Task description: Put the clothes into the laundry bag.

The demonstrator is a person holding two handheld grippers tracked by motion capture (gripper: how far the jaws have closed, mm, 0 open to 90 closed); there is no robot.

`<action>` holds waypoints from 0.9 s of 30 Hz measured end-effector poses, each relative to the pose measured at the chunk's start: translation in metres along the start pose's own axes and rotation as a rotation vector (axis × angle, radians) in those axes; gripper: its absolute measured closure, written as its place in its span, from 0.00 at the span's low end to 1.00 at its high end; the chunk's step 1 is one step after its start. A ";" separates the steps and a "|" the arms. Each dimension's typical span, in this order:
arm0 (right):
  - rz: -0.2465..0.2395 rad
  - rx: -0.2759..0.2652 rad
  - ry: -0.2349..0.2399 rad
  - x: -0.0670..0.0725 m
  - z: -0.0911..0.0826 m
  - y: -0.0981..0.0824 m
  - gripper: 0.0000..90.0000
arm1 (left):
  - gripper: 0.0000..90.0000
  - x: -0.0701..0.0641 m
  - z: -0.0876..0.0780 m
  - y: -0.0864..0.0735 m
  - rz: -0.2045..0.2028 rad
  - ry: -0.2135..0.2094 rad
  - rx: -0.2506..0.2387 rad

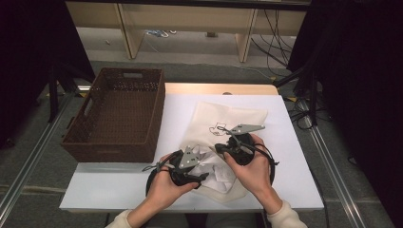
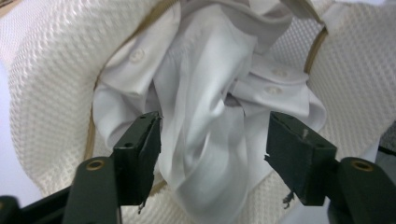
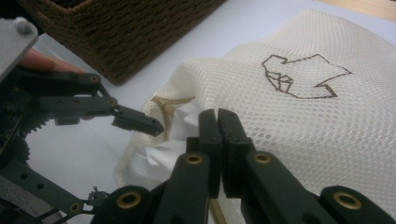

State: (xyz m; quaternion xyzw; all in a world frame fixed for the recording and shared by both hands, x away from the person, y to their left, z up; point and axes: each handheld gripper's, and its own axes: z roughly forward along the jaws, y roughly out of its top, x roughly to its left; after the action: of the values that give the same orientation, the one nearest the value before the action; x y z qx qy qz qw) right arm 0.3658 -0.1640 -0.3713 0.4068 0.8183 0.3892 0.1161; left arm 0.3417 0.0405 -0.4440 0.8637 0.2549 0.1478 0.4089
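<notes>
a: where's the bag pointing?
b: the cream mesh bag (image 1: 223, 121) lies on the white surface (image 1: 294, 161), long axis running away from me, mouth toward me. my left claw (image 2: 212, 144) gapes around the crumpled white shirt (image 2: 205, 107); my right claw (image 3: 218, 140) pinches the bag's rim.

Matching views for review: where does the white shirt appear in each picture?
High view: the white shirt pokes out of the mesh bag low at centre, between the two grippers.
Left gripper view: it fills the middle, between the open jaws.
Right gripper view: a white fold at lower centre, left of the shut jaws.
Shared landmark: the bag's tan zipper edge.
</notes>
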 end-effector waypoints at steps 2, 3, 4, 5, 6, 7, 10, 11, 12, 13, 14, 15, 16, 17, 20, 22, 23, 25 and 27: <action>0.003 0.003 0.001 0.000 0.000 0.000 1.00 | 0.42 0.000 0.003 -0.003 0.018 0.003 0.021; -0.001 0.001 0.000 0.000 0.000 0.000 1.00 | 0.43 0.000 0.004 -0.004 0.020 0.000 0.028; 0.009 0.004 -0.002 0.001 0.000 0.000 1.00 | 0.43 0.000 0.008 -0.005 0.013 -0.010 0.029; -0.007 0.000 -0.006 -0.001 0.000 0.000 1.00 | 0.44 -0.001 0.011 -0.007 0.011 -0.012 0.035; -0.001 0.000 -0.003 0.000 0.000 0.000 1.00 | 0.46 0.000 0.015 -0.008 0.020 -0.018 0.045; -0.004 -0.001 -0.004 -0.001 0.000 0.000 1.00 | 0.50 0.000 0.017 -0.010 0.022 -0.022 0.048; 0.011 0.007 0.002 0.001 0.001 0.000 1.00 | 0.59 -0.001 0.026 -0.013 0.019 -0.020 0.057; 0.008 0.007 0.001 0.000 0.001 0.000 1.00 | 0.62 -0.001 0.027 -0.013 0.020 -0.019 0.063; -0.006 0.001 0.002 -0.001 0.001 0.000 1.00 | 0.65 -0.001 0.028 -0.013 0.026 -0.013 0.069; -0.003 0.001 -0.001 -0.001 0.002 0.000 1.00 | 0.67 -0.002 0.029 -0.013 0.022 -0.014 0.070; -0.001 0.008 0.004 -0.001 0.002 0.000 1.00 | 0.69 -0.003 0.031 -0.013 0.031 -0.009 0.078; 0.014 0.010 0.001 0.000 0.002 0.000 1.00 | 0.73 -0.003 0.032 -0.013 0.030 -0.008 0.079; -0.009 0.004 -0.003 -0.001 0.002 0.000 1.00 | 0.75 -0.004 0.034 -0.013 0.026 -0.010 0.075; -0.054 -0.015 0.013 -0.004 0.005 0.000 1.00 | 0.80 -0.005 0.034 -0.013 0.012 -0.006 0.073; -0.044 -0.011 0.016 -0.002 0.005 0.000 1.00 | 0.87 -0.005 0.035 -0.011 -0.024 0.002 0.064; 0.011 0.011 -0.008 0.002 0.002 0.000 1.00 | 0.90 -0.004 0.035 -0.009 -0.035 0.017 0.063; -0.006 0.005 -0.004 0.001 0.003 0.000 1.00 | 0.91 -0.003 0.036 -0.009 -0.044 0.014 0.055; -0.009 0.001 -0.005 0.002 0.002 0.000 1.00 | 0.92 -0.005 0.036 -0.005 -0.070 0.012 0.037; -0.030 -0.003 -0.002 0.001 0.002 0.000 1.00 | 0.92 -0.005 0.035 -0.001 -0.077 0.014 0.029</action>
State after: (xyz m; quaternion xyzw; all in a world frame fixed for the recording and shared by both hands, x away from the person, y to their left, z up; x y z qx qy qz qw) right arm 0.3665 -0.1618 -0.3723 0.3946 0.8235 0.3885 0.1233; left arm 0.3531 0.0159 -0.4673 0.8581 0.2930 0.1341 0.3999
